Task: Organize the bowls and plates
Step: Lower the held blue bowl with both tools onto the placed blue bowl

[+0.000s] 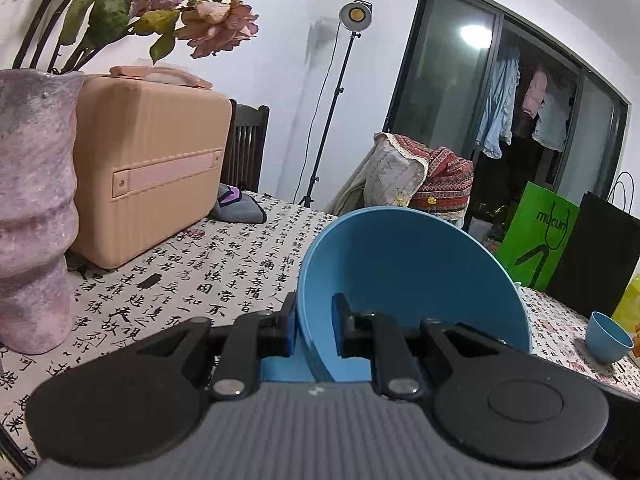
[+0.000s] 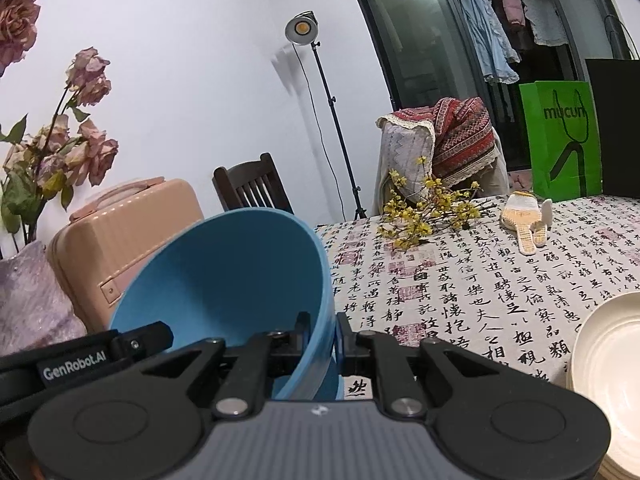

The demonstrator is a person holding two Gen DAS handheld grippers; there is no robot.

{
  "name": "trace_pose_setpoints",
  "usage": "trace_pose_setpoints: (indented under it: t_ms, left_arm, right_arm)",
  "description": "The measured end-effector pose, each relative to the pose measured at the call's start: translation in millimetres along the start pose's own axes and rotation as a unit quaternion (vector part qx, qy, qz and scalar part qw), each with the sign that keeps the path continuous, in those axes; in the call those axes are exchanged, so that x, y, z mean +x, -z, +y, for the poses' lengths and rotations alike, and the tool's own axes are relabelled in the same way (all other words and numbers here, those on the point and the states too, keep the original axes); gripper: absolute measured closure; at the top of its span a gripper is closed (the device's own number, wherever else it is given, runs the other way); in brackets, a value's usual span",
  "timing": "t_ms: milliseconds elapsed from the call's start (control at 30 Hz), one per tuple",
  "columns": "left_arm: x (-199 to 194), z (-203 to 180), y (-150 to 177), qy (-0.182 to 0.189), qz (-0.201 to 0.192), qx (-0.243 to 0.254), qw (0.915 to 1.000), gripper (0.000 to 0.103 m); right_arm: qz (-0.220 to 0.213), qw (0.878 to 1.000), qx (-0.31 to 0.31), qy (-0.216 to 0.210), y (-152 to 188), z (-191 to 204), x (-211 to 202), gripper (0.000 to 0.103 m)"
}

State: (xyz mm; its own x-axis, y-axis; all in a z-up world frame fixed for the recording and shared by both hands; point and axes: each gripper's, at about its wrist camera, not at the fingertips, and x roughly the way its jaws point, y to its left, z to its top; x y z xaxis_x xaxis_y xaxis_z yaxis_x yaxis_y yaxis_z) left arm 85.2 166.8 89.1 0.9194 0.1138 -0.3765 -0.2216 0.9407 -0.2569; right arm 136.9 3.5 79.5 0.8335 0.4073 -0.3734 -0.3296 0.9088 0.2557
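Blue bowl (image 1: 400, 280), low in the frame, is clamped at opposite rims by left gripper (image 1: 314, 330) and right gripper (image 2: 322, 340); uneven pulling could twist it free.

Over past the right gripper's (image 2: 323, 338) jaws, far off to the right, a green paper bag (image 2: 562, 140) reads "mucun" in dark letters. Left of those same jaws, a black strap (image 2: 76, 364) carries the white words "GenRobot.AI". The tablecloth (image 2: 460, 276) beneath and ahead of the jaws is printed all over with columns of black Chinese calligraphy and red seal stamps, too cursive for me to read off.
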Motion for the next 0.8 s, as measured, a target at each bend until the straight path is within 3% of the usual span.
trace_pose_setpoints:
  t_ms: [800]
  left_arm:
    - [-1,17,11,-0.032,0.000,-0.011,0.9994,0.087]
  right_arm:
    - [0.030,0.999,-0.022,-0.022,10,15,20,0.091]
